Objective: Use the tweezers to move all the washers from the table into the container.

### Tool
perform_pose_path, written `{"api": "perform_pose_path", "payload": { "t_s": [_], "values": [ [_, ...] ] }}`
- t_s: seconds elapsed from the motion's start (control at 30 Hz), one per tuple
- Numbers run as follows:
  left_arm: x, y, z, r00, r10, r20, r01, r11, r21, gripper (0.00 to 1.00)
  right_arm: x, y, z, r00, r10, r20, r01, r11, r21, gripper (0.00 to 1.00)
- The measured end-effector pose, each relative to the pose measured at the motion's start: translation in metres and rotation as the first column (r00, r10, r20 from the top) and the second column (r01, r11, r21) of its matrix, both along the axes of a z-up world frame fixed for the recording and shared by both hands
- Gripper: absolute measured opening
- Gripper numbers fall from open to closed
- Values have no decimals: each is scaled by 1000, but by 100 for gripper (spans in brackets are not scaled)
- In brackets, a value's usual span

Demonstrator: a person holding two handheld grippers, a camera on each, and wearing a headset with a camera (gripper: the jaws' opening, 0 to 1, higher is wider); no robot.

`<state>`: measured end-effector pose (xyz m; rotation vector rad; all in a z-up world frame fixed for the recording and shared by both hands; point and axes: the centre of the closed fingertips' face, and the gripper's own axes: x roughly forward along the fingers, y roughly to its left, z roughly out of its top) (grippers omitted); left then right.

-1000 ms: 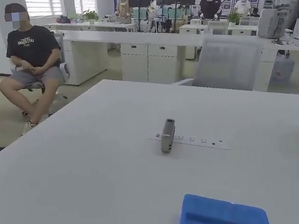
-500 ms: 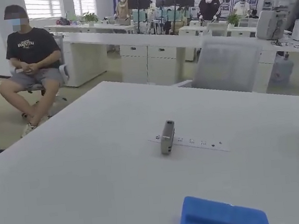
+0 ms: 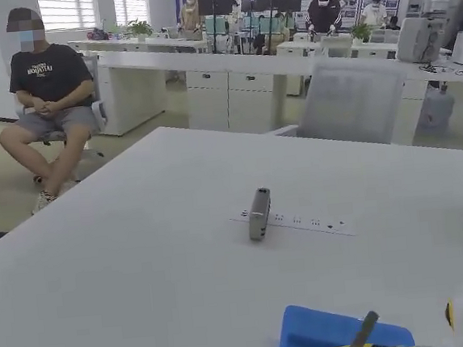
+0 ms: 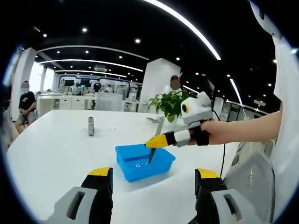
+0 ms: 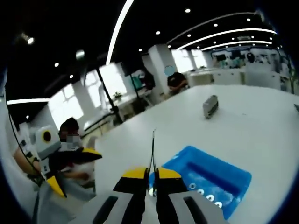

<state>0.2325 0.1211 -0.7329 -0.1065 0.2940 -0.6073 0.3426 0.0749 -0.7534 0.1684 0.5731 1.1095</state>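
L gripper: jaws spread, nothing between them, aimed at blue container on white tabletop. Washers lie inside container. R gripper: jaws pinching tweezers, tips down in container.

We see a blue container on our white table, dull grey tweezers, and yellow-tipped black jaws on the left gripper and right gripper.
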Motion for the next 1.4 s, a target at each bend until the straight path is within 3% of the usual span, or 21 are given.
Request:
{"api": "perform_pose_path", "payload": {
  "t_s": [0.07, 0.13, 0.3, 0.37, 0.63, 0.8, 1.0, 1.13, 1.4],
  "values": [
    [0, 0, 0, 1000, 2, 1, -2, 1000, 1, 72, 12, -1, 3, 999, -37, -20, 38, 999, 37, 3],
    [1, 1, 0, 1000, 5, 1, -5, 1000, -1, 72, 19, -2, 1, 999, -48, -24, 49, 998, 38, 3],
    [1, 2, 3, 1000, 9, 7, -9, 1000, -16, 72, 49, -2, -12, 988, -133, -82, 138, 989, 56, 3],
    [1, 2, 2, 1000, 10, 5, -10, 1000, -16, 72, 56, 1, -19, 986, -142, -81, 146, 988, 40, 3],
    [2, 2, 4, 1000, 14, 8, -14, 1000, -28, 73, 60, 16, -43, 995, -101, -15, 100, 993, -68, 3],
    [2, 2, 5, 1000, 16, 9, -16, 999, -36, 73, 56, 21, -59, 999, -30, 39, 36, 989, -143, 3],
    [1, 0, 7, 1000, 5, 19, -5, 999, -32, 76, 48, 26, -64, 995, 28, 95, -9, 981, -196, 3],
    [0, -1, 5, 1000, -3, 9, 3, 1000, -21, 75, 43, 30, -63, 983, 89, 160, -50, 970, -237, 4],
    [2, 7, 4, 999, 25, -33, -27, 997, -78, 69, 37, 32, -58, 952, 175, 252, -99, 953, -286, 4]
  ]
}}
